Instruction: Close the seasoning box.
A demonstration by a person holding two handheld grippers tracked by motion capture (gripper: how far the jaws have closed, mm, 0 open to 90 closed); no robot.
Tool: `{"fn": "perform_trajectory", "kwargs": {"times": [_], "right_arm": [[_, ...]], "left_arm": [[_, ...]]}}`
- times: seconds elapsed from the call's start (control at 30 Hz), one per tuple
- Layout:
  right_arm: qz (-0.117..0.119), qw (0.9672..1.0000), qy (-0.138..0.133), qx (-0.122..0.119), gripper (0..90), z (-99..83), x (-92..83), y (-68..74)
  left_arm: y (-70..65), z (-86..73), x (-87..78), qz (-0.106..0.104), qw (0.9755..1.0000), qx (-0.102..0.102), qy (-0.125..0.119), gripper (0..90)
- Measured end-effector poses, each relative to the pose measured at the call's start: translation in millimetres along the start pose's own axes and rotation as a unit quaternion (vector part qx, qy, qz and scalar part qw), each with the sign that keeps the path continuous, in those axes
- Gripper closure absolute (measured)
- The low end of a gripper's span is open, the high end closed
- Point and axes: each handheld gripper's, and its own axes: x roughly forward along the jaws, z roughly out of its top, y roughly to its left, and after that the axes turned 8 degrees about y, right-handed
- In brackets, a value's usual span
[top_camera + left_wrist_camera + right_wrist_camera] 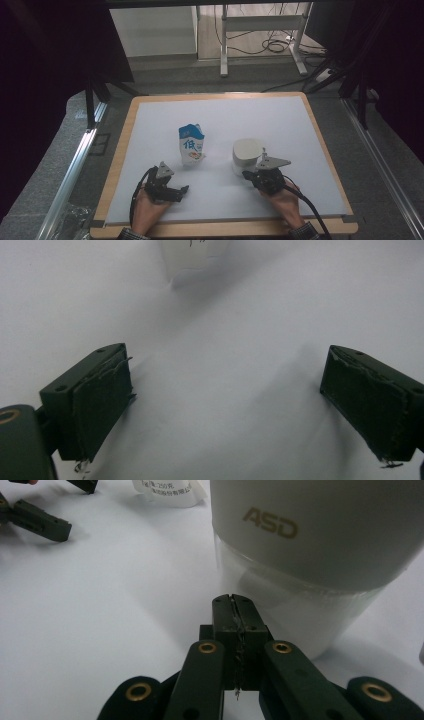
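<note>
A blue and white milk carton (191, 145) stands upright on the white mat (220, 115). To its right stands a round container (247, 154) with a white top and a clear lower part. In the right gripper view the container (320, 535) bears gold letters. My right gripper (248, 175) is shut with nothing between its jaws. Its tip (233, 600) lies low beside the container's base; I cannot tell whether they touch. My left gripper (167, 182) rests below the carton, open and holding nothing. Its jaws (225, 360) stand wide over bare mat, with the carton's foot (187, 255) ahead.
The mat lies on a wooden board (117, 165) with metal rails (75, 165) along both sides. A desk frame and cables (270, 45) stand on the floor beyond the far edge. The left gripper's fingers (40, 522) show at the top left of the right gripper view.
</note>
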Motion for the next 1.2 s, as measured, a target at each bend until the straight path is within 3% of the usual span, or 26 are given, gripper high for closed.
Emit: {"fn": "perform_trajectory", "kwargs": {"times": [0.5,1.07,1.2], "right_arm": [[-0.016,0.9998,0.003,-0.012,89.5,14.0,11.5,-5.5],[-0.037,0.9993,0.01,-0.004,89.4,13.3,6.1,-15.9],[-0.038,0.9993,-0.003,-0.003,87.4,14.4,1.2,-14.9]], "left_arm": [[-0.1,0.0,-0.1,0.0,1.0,0.0,0.001,6.3],[-0.1,0.0,-0.1,0.0,1.0,0.0,0.0,6.3],[-0.1,0.0,-0.1,0.0,1.0,0.0,0.001,6.3]]}}
